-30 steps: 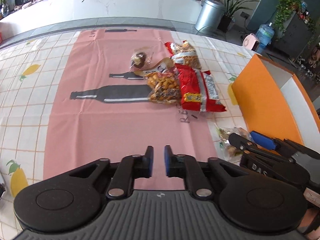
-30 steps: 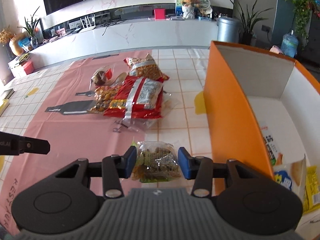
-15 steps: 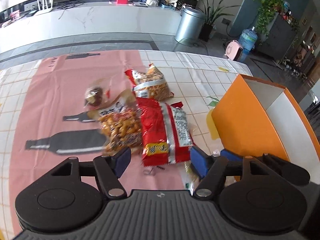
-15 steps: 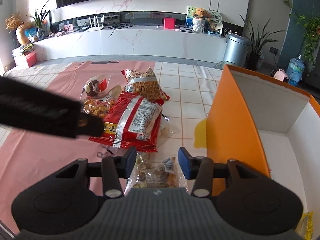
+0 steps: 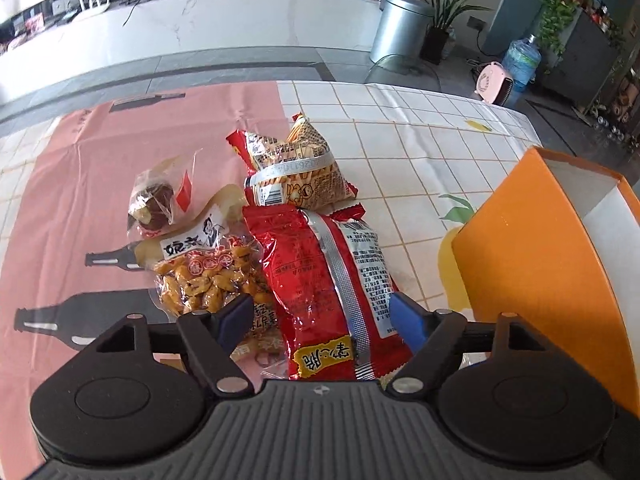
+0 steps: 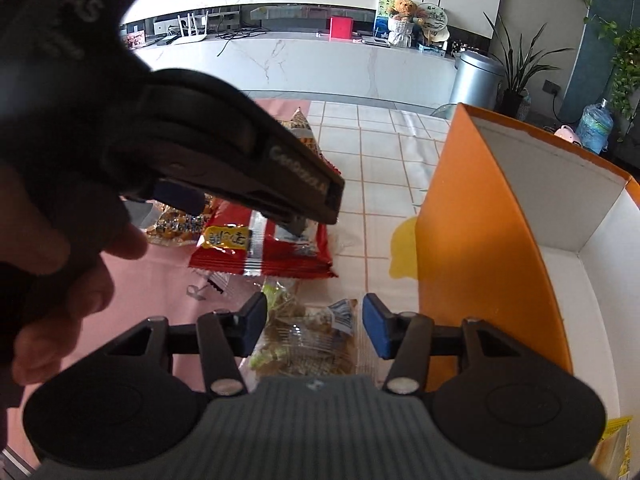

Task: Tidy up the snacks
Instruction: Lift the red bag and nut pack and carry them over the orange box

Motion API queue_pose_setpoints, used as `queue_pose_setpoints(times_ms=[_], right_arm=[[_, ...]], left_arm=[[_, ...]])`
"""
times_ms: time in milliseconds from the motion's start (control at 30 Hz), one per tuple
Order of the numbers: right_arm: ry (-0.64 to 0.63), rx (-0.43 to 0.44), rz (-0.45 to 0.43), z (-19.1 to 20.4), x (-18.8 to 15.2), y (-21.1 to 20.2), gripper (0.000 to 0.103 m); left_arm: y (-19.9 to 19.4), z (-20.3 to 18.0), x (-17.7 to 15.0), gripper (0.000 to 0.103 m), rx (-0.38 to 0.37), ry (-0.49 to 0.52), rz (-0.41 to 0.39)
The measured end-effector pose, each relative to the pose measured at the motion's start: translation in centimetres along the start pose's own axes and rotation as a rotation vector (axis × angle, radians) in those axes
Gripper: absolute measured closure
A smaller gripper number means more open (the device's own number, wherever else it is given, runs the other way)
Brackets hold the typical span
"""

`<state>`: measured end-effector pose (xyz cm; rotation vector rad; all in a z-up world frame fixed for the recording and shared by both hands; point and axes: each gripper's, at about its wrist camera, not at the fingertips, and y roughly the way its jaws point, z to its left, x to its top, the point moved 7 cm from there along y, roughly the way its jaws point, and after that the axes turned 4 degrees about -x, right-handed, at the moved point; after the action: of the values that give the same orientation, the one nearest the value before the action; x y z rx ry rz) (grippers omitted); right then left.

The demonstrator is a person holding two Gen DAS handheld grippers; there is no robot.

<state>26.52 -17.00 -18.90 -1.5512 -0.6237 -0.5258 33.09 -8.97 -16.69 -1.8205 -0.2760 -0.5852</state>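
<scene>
Since a second ago my left gripper (image 5: 322,318) has spread wide and come down astride the red packet (image 5: 328,280). Right gripper (image 6: 314,326) stays open around the clear packet (image 6: 308,340), just beside the orange box (image 6: 492,248).

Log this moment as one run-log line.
left gripper: open, straddling red snack bag | right gripper: open around clear snack pack | orange box: right of both

It is a home living room: beyond the hand-held gripper stand a long marble TV cabinet (image 6: 320,60), potted plants (image 6: 516,68) and a teddy bear (image 6: 402,6).
</scene>
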Motion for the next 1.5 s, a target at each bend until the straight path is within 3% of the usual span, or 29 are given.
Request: queue_pose_setpoints(times_ms=[67,133,200,300,400,567,600,700,833,1033,1200,1267,1333,1400,1500], right_arm=[[0.004,-0.001,-0.003,0.0,-0.1,-0.1,0.052],[0.006,-0.005,-0.005,0.1,-0.2,-0.1,0.052],[0.008,-0.008,-0.005,0.1,-0.2,-0.1,0.052],[0.014,-0.005,-0.006,0.0,-0.2,-0.3,0.052],[0.019,-0.004,-0.007,0.0,-0.2,-0.4,0.052],[0.026,0.002,-0.005,0.1,-0.4,-0.6,0.052],[0.031,0.013,-0.005,0.1,-0.4,-0.8,0.052],[0.025,0.009,-0.004,0.3,-0.4,-1.0,0.051],[0.026,0.014,-0.001,0.5,-0.6,-1.2,0.050],[0.034,0.025,0.000,0.7,-0.9,-1.7,0.048],[0.024,0.012,-0.015,0.8,-1.1,-2.5,0.041],[0.010,0.006,-0.012,0.9,-1.3,-2.7,0.040],[0.001,-0.007,-0.006,1.1,-1.6,-2.9,0.040],[0.012,-0.013,-0.003,1.2,-1.9,-3.1,0.039],[0.035,-0.025,0.000,1.1,-1.9,-2.8,0.038]], left_arm=[[0.0,0.3,0.0,0.018,-0.026,-0.035,0.011],[-0.1,0.2,-0.1,0.039,-0.076,-0.051,0.005],[-0.3,0.0,-0.2,0.045,-0.072,-0.038,-0.007],[-1.1,0.1,-0.3,0.046,-0.063,-0.036,-0.018],[-2.1,0.6,-0.7,0.057,-0.081,-0.044,-0.019],[-4.7,2.4,-2.1,0.060,-0.077,-0.067,-0.019],[-5.3,2.8,-2.5,0.074,-0.089,-0.084,-0.016],[-6.6,4.2,-3.7,0.079,-0.142,-0.146,0.014],[-8.0,6.1,-5.4,0.082,-0.085,-0.150,0.036],[-9.2,8.2,-7.5,0.082,-0.066,-0.182,0.086],[-9.5,9.3,-8.1,0.080,0.007,-0.172,0.125],[-9.7,9.9,-8.3,0.068,0.045,-0.176,0.115],[-9.9,10.2,-8.3,0.039,0.055,-0.197,0.098],[-9.9,10.3,-8.3,0.028,0.066,-0.223,0.075],[-9.4,10.1,-8.2,0.023,0.093,-0.261,0.063]])
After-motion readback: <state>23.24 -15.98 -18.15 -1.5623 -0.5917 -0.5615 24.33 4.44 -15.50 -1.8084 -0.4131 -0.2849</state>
